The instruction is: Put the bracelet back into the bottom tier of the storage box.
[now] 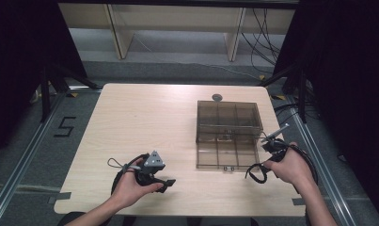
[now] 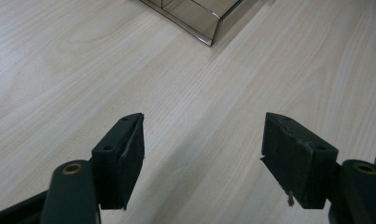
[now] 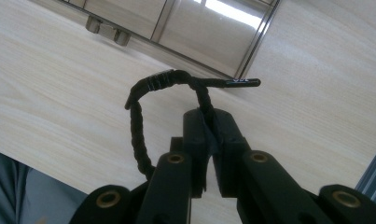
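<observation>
High view: a light wooden table (image 1: 145,122) is seen from above, with a smoky transparent compartment box (image 1: 228,123) lying open on its right half, the lid (image 1: 218,156) folded down toward the person. The left gripper (image 1: 164,183) is held low over the near left part of the table, well apart from the box, its grey three-cornered plate (image 1: 154,160) facing up. The right gripper (image 1: 272,141) is held beside the right edge of the box, and a black braided cord (image 1: 256,173) is seen hanging in a loop below the right hand (image 1: 290,165); how the cord is gripped cannot be told from this height.

Right gripper view: what the overhead camera leaves unclear is shown plainly. The jaws are drawn nearly together and are clamped on the black braided cord (image 3: 141,135), which arches up out of the pads, bends over and drops down the left side. A stiff black tip (image 3: 242,82) with small white lettering is seen pointing right, over the table just in front of the box wall (image 3: 209,32).

Left gripper view: the jaws are spread wide with nothing between them, only bare wood grain; one corner of the box (image 2: 202,21) is caught at the top edge
</observation>
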A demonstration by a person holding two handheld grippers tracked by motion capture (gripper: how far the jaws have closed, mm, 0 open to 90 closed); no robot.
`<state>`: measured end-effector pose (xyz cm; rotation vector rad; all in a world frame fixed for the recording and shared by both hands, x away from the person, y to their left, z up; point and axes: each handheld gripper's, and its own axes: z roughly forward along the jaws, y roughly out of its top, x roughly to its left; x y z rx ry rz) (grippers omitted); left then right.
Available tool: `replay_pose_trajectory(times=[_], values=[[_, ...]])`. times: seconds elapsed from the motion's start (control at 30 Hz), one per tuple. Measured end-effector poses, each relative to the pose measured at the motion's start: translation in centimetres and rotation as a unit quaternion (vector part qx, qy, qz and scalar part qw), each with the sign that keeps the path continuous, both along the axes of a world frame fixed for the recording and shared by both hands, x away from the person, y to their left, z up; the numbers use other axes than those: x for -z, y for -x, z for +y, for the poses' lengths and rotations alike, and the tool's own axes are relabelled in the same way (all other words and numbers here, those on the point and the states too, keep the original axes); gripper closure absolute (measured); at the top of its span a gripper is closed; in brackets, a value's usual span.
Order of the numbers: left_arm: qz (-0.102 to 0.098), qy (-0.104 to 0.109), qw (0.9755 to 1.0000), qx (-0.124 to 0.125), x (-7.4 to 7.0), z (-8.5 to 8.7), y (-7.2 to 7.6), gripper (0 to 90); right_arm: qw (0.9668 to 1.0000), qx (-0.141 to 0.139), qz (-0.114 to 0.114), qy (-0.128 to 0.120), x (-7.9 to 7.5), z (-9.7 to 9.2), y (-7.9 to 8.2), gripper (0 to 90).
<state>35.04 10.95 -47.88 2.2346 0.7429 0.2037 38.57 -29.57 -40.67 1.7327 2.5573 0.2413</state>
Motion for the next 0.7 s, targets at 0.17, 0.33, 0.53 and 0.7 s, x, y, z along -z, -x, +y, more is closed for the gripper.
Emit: replay_pose_trajectory(times=[0.17, 0.33, 0.53, 0.7], values=[[0.001, -0.001, 1.0000, 0.000, 0.03, -0.01, -0.02, 30.0, 0.9995, 0.026, 0.013, -0.016, -0.30, 0.35, -0.02, 85.3], [0.000, -0.002, 1.0000, 0.002, 0.03, -0.02, -0.03, 29.9, 1.0000, -0.002, -0.004, -0.005, -0.15, -0.12, -0.51, 85.3], [0.001, -0.001, 1.0000, 0.001, 0.03, -0.02, -0.03, 29.9, 0.9998, 0.006, 0.006, -0.017, -0.41, 0.22, -0.69, 85.3], [0.000, -0.002, 1.0000, 0.002, 0.03, -0.01, -0.04, 29.9, 0.9999, 0.004, 0.006, -0.015, -0.55, 0.40, -0.93, 85.3]])
